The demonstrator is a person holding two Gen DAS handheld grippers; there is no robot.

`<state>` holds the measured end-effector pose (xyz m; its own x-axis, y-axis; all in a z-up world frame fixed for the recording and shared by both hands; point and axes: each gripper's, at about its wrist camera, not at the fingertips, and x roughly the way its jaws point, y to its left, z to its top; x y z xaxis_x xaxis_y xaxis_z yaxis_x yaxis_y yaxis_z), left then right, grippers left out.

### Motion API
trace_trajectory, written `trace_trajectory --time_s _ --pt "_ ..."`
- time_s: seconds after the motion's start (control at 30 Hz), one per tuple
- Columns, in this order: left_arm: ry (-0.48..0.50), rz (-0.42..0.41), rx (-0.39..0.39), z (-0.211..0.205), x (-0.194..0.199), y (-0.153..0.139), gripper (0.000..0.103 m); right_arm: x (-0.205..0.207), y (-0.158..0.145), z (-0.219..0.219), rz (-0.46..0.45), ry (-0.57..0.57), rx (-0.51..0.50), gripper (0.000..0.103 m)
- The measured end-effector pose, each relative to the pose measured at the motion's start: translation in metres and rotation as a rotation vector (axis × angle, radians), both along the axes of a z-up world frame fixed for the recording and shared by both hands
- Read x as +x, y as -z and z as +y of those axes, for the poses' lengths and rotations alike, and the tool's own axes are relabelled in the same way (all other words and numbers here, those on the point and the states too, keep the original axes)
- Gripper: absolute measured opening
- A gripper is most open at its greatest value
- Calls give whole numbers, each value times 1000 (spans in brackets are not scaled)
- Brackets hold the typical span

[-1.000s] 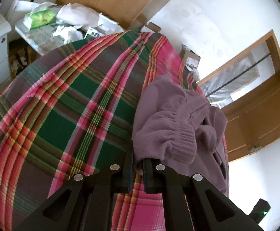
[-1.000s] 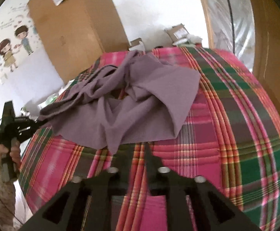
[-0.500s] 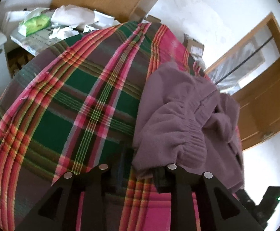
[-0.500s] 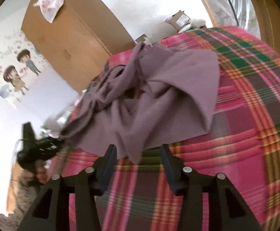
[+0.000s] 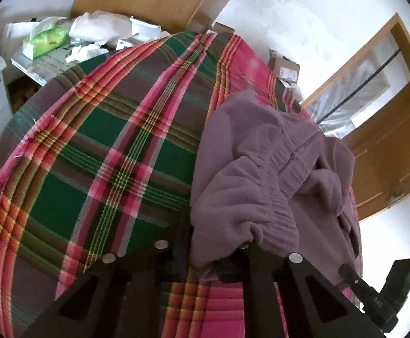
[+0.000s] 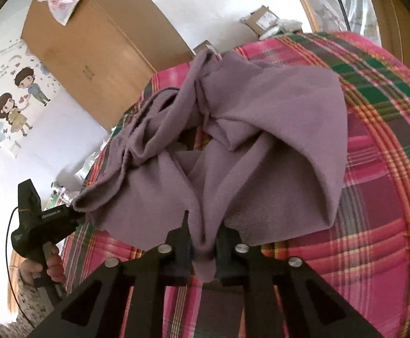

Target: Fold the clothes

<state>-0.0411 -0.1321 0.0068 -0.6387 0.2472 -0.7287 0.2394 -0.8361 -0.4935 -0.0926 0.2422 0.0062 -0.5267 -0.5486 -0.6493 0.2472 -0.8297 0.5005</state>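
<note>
Purple garment (image 6: 261, 129) on my plaid bedspread (image 5: 97, 146), pinched by both claws, right (image 6: 203, 249) and left (image 5: 210, 250); wardrobe (image 6: 92, 39) at 11 o'clock, door (image 5: 396, 152) at 3.

Bright daylight, white walls blown out, strong fisheye bending and dark corners, slight softness

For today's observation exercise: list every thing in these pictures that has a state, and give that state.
Purple fleece garment: crumpled, unfolded, partly lifted.
Left gripper: shut on garment's edge.
Right gripper: shut on a fold.
Pink-and-green plaid bedspread: spread flat.
Green tissue pack: open, tissue protruding.
</note>
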Motion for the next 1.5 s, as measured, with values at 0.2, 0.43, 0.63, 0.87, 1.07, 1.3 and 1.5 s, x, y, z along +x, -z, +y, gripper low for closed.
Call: trace_trajectory --time_s 0.2,0.43,0.63,0.87,1.07,1.3,1.5 --pt "-10 58 46 1 19 -16 7 16 -14 14 49 30 -9 11" --pt "35 65 100 19 52 -19 7 49 -35 48 98 85 -22 10" --pt "94 38 152 40 84 -6 7 77 -47 78 132 150 11 10" --pt "139 -13 175 55 107 15 7 88 -28 102 78 224 50 11" --pt "181 6 139 55 111 10 7 96 -21 91 69 219 140 17" --pt "217 22 126 51 119 10 8 116 -44 93 137 268 103 25" --pt "258 60 146 40 131 4 8 116 -72 71 278 360 142 25"
